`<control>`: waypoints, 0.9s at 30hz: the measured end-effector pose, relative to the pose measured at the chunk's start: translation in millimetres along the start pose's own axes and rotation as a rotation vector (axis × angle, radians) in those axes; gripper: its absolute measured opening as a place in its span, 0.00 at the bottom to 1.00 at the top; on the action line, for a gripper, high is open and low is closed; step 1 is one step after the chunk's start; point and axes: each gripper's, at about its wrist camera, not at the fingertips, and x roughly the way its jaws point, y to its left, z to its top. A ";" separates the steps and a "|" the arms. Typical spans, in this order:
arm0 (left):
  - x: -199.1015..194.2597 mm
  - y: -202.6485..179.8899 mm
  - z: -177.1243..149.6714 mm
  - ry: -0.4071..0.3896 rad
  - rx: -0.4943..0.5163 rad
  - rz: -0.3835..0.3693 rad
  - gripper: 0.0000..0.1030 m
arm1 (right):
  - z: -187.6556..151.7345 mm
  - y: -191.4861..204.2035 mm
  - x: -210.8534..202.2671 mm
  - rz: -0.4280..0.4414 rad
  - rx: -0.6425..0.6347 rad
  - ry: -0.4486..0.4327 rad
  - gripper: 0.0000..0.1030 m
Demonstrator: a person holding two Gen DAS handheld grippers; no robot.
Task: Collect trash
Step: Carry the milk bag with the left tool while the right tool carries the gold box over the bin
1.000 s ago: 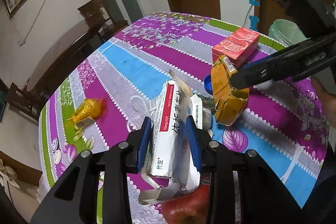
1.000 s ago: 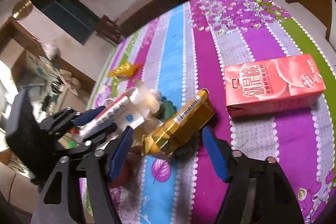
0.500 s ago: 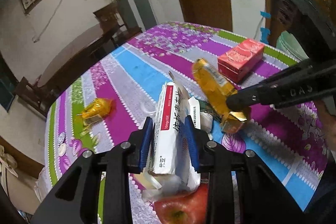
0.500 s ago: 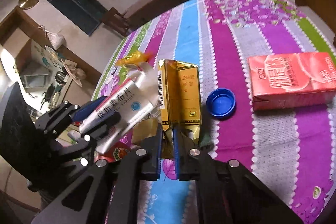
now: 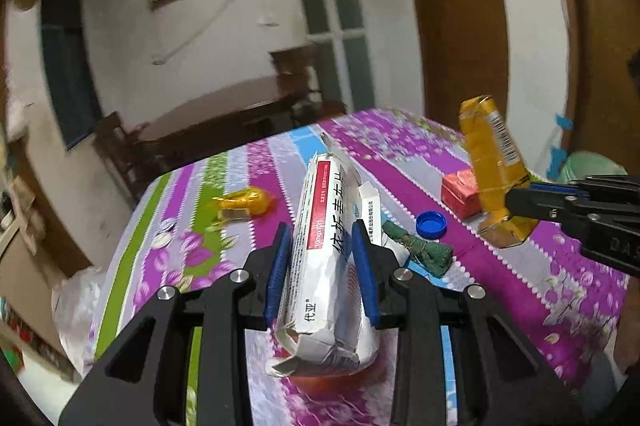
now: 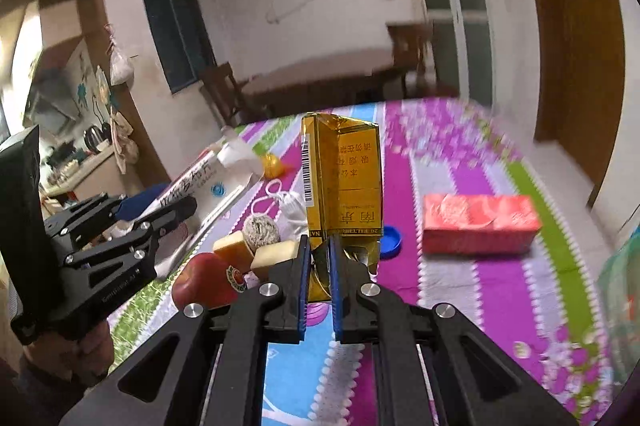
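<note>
- we see our worktop (image 5: pixel 500 290) under a striped floral purple, blue and green cloth.
- our left tongs (image 5: pixel 320 266) clamp a crumpled white cardboard medicine box (image 5: pixel 324 258), raised off the cloth.
- our right tongs (image 6: pixel 319 258) pinch a flattened gold cigarette pack (image 6: pixel 344 178), upright above the cloth.
- a red drink carton (image 6: pixel 480 224) and a small blue bottle cap (image 6: pixel 390 238) lie on the cloth.

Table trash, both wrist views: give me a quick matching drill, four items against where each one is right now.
Items:
1. white medicine box
2. gold carton
3. blue bottle cap
4. red carton

Places:
A. lying flat on the tablecloth, beside the cap
B. clamped in the left tongs
C. loose on the tablecloth, near the green scrap
D. pinched in the right tongs, lifted off the table

Pairs: 1-B, 2-D, 3-C, 4-A
</note>
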 end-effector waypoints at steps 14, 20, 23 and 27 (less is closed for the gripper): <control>-75.1 -29.5 -9.4 -0.203 -0.129 0.175 0.29 | -22.0 37.6 -90.0 -0.104 -0.143 -0.151 0.10; -82.4 -38.8 -6.8 -0.210 -0.134 0.160 0.29 | -25.2 26.8 -108.7 -0.097 -0.120 -0.160 0.10; -81.2 -45.3 -5.5 -0.207 -0.132 0.139 0.29 | -19.6 15.7 -116.9 -0.100 -0.109 -0.170 0.10; -80.4 -58.4 1.0 -0.218 -0.123 0.096 0.29 | -13.3 -2.0 -132.0 -0.127 -0.092 -0.176 0.10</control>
